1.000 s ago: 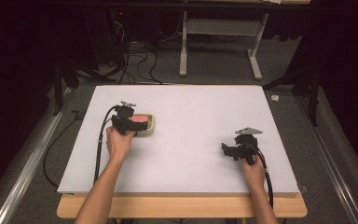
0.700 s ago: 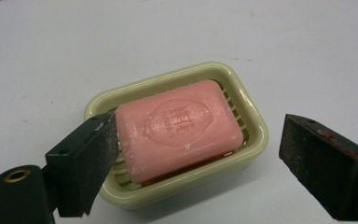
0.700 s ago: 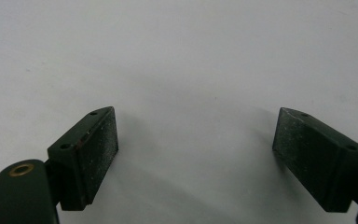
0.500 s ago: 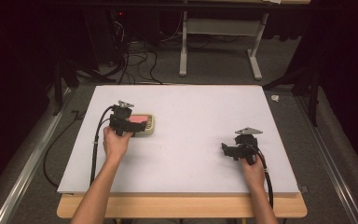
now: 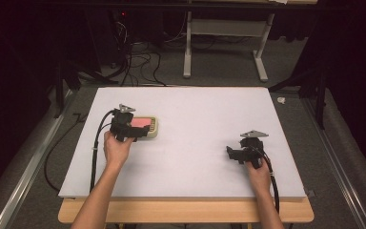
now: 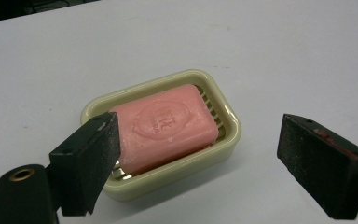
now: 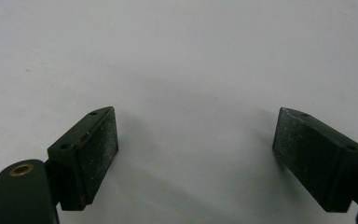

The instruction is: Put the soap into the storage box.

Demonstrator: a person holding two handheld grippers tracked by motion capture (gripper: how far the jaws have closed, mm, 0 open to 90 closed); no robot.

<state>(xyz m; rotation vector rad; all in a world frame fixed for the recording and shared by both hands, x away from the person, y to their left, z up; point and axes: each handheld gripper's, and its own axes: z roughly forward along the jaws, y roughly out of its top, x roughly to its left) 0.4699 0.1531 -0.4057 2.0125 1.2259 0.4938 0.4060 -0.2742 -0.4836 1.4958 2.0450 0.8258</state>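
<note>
A pink soap bar (image 6: 168, 123) lies in a pale yellow-green soap dish (image 6: 168, 175) on the white table. My left gripper (image 6: 199, 127) hovers just over the dish's near side. Its jaws have just been closing, but they still stand apart and the pads (image 6: 91, 163) press on nothing. From above, the left gripper (image 5: 138, 130) sits at the left end of the dish (image 5: 153, 130), partly covering the soap (image 5: 143, 123). My right gripper (image 5: 231, 153) rests at the table's right, jaws apart over bare table, and its own view (image 7: 196, 116) shows nothing between them.
The white tabletop (image 5: 200, 119) stretches between the two hands. Cables (image 5: 95, 157) trail from each gripper toward the front edge. Behind the table are a desk frame (image 5: 219, 47) and floor cables in the dark.
The left hand has shifted slightly left and back beside the dish. The right hand has stayed where it was.
</note>
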